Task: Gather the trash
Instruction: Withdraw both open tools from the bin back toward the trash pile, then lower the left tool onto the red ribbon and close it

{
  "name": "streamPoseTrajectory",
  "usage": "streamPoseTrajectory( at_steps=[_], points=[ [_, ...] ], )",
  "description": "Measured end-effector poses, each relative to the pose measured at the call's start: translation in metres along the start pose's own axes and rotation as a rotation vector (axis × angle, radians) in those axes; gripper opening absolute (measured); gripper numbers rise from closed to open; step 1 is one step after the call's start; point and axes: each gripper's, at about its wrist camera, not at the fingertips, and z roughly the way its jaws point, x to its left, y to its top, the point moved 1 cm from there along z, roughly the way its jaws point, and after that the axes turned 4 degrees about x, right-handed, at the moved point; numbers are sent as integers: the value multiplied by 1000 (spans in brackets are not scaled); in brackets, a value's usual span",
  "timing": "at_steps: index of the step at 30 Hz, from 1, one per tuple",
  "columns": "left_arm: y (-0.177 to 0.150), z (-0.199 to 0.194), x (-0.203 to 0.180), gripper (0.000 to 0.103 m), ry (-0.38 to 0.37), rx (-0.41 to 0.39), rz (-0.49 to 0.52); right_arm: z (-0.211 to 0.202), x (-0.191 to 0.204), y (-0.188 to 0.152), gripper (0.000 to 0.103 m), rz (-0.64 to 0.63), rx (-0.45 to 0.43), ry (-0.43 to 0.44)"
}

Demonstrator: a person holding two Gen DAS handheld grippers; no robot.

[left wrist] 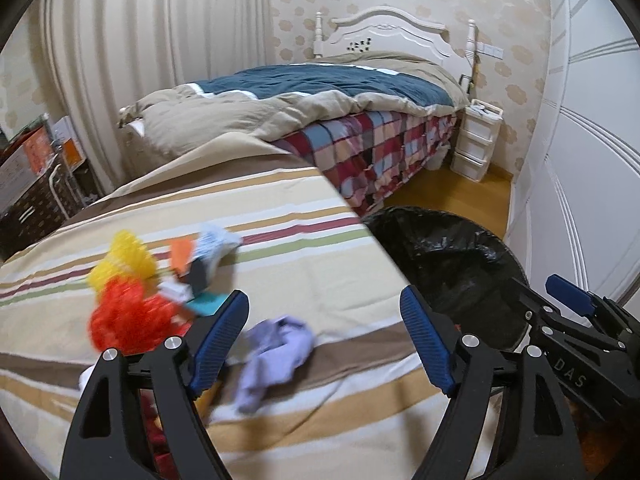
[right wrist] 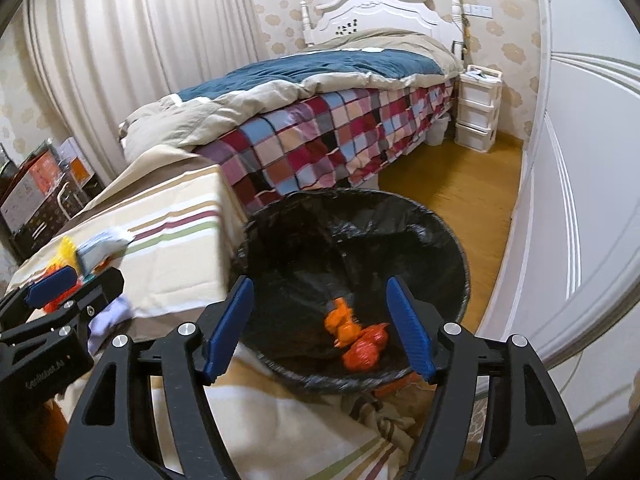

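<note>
My left gripper (left wrist: 324,300) is open and empty above the striped cloth (left wrist: 280,216), just over a crumpled lilac piece (left wrist: 276,356). Left of it lies a heap of trash: a yellow mesh ball (left wrist: 124,256), a red mesh ball (left wrist: 124,316), orange and teal scraps and a light blue wad (left wrist: 216,244). My right gripper (right wrist: 320,284) is open and empty over the black-lined trash bin (right wrist: 440,236). Orange crumpled trash (right wrist: 356,340) lies inside the bin. The bin also shows in the left wrist view (left wrist: 448,248), with the right gripper beside it (left wrist: 572,296).
A bed (right wrist: 320,120) with a checked cover and blue quilt stands behind the table. A white drawer unit (right wrist: 476,112) is by the headboard. White wardrobe doors (right wrist: 580,160) run along the right. Boxes and a dark cabinet (left wrist: 36,184) stand at left. Wooden floor (right wrist: 460,184) lies beyond the bin.
</note>
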Motion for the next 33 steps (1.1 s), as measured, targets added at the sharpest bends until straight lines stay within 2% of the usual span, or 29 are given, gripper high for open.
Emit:
streamPoseTrajectory(
  at_steps=[8, 15, 24, 26, 30, 33],
  points=[
    [-23, -26, 43, 78, 53, -6, -56, -15, 35, -19, 68, -38, 24, 40],
    [-50, -44, 81, 78, 95, 20, -127, -21, 68, -40, 68, -98, 50, 72],
    [-74, -42, 100, 78, 115, 65, -161, -24, 89, -56, 68, -151, 67, 80],
    [-77, -37, 99, 71, 112, 87, -156, -23, 89, -56, 68, -151, 73, 82],
    [-83, -29, 100, 63, 110, 123, -145, -22, 89, -56, 68, -146, 79, 84],
    [-85, -24, 101, 52, 99, 149, -148, -20, 88, -56, 68, -143, 85, 86]
  ],
)
